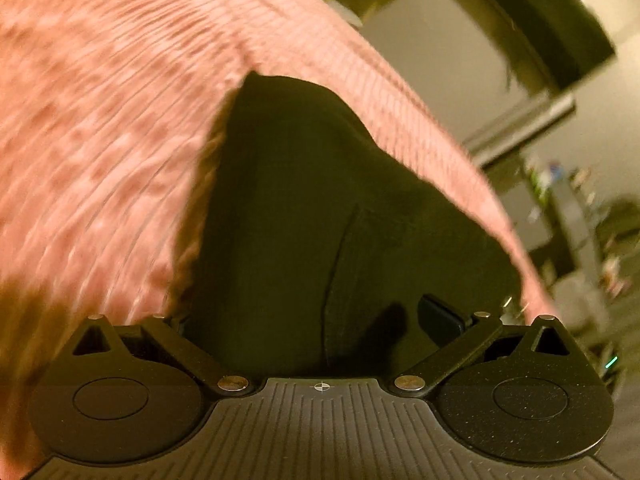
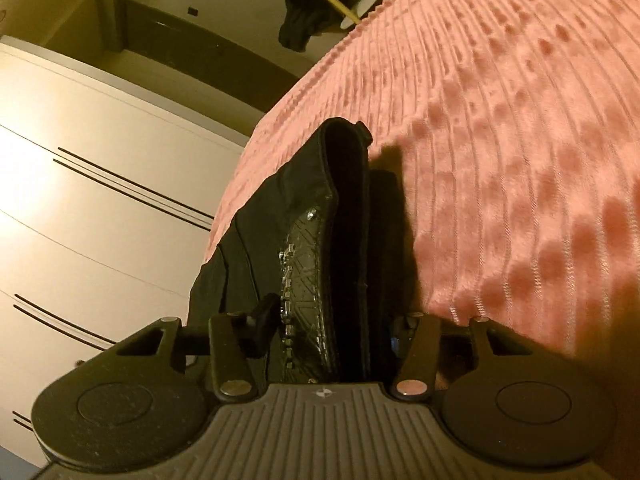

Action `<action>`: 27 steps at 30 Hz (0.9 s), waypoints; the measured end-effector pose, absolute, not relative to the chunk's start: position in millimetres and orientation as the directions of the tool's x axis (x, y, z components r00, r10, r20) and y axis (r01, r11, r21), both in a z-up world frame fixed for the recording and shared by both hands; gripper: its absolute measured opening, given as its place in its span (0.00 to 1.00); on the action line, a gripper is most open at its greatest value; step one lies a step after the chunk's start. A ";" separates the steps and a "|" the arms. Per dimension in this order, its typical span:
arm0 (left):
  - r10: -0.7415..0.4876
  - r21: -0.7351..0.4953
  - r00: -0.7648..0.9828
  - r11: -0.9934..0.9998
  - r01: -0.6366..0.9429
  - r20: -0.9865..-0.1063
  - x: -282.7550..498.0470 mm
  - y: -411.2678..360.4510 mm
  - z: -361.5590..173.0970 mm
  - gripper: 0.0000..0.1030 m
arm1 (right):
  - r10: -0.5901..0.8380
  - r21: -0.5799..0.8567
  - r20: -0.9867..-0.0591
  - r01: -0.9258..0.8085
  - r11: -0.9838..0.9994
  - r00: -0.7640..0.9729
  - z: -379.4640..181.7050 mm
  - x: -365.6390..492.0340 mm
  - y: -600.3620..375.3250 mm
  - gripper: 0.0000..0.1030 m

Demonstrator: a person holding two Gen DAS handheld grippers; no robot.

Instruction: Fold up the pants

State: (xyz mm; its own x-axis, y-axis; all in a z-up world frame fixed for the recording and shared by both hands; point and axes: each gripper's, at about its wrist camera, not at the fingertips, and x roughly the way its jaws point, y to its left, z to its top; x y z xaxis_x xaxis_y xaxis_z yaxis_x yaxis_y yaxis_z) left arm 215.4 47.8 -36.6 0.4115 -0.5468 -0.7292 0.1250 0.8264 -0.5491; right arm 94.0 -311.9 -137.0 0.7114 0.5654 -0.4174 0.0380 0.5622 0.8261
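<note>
Pants (image 2: 320, 240) run lengthwise away over pink bedspread (image 2: 520, 160); right hand-held gripper (image 2: 328, 320) clamps them; left (image 1: 320, 320) spread wide.

Black claw (image 2: 324, 332), ribbed grey base (silver screws), round pivots

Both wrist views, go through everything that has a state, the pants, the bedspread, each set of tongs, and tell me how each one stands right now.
black pants: bunched on the bedspread, one stitched edge standing up between the right tongs' fingers.
pink bedspread: spread flat under the pants.
right tongs: partly closed around the pants' edge; a firm grip cannot be confirmed.
left tongs: wide apart over dark pants fabric, gripping nothing visible.
</note>
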 end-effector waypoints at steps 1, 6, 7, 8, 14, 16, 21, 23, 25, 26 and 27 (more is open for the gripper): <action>-0.529 -0.516 0.410 0.843 0.154 -0.743 213.6 42.1 -34.5 1.00 | 0.558 0.822 -0.420 0.039 0.568 0.716 -137.5 94.2 -310.3 0.43; -0.504 -0.487 0.466 0.857 0.167 -0.727 200.3 40.7 -27.2 0.85 | 0.508 0.764 -0.435 0.006 0.645 0.743 -118.3 89.3 -293.6 0.33; -0.508 -0.502 0.473 0.852 0.151 -0.720 199.4 44.9 -27.2 0.79 | 0.503 0.755 -0.434 -0.002 0.655 0.748 -113.7 88.2 -290.2 0.32; -0.514 -0.517 0.478 0.845 0.137 -0.712 198.8 48.7 -27.1 0.76 | 0.496 0.746 -0.434 -0.010 0.666 0.752 -108.7 86.6 -286.8 0.32; -0.564 -0.579 0.485 0.804 0.136 -0.669 197.9 58.3 -20.8 0.68 | 0.457 0.683 -0.416 -0.061 0.728 0.786 -76.9 70.4 -263.4 0.30; -0.585 -0.608 0.491 0.783 0.134 -0.646 195.3 63.8 -16.4 0.67 | 0.451 0.674 -0.414 -0.066 0.735 0.790 -68.9 67.6 -259.0 0.29; -0.583 -0.608 0.524 0.780 0.149 -0.620 183.9 64.5 1.6 0.67 | 0.458 0.657 -0.397 -0.103 0.747 0.795 -49.7 70.2 -252.9 0.29; -0.582 -0.614 0.543 0.775 0.147 -0.605 182.6 67.7 9.6 0.67 | 0.459 0.650 -0.389 -0.115 0.751 0.799 -41.0 73.0 -250.2 0.29; -0.581 -0.618 0.558 0.772 0.148 -0.592 183.9 71.1 19.4 0.67 | 0.458 0.636 -0.378 -0.134 0.760 0.804 -26.9 77.3 -247.1 0.29; -0.580 -0.620 0.566 0.771 0.149 -0.585 184.2 72.3 23.9 0.67 | 0.458 0.626 -0.366 -0.149 0.765 0.810 -20.3 86.3 -246.2 0.29; -0.578 -0.622 0.577 0.769 0.149 -0.577 185.6 73.6 28.9 0.67 | 0.457 0.618 -0.353 -0.163 0.769 0.816 -12.8 91.8 -245.3 0.29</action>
State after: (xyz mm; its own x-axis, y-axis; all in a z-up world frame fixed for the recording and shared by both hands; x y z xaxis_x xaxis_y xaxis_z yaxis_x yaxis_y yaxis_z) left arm 185.6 73.6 28.9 0.5765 -0.5784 -0.5772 0.1487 0.7688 -0.6219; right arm 91.8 -245.3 -12.8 0.8162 0.4572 -0.3532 -0.1634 0.7692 0.6178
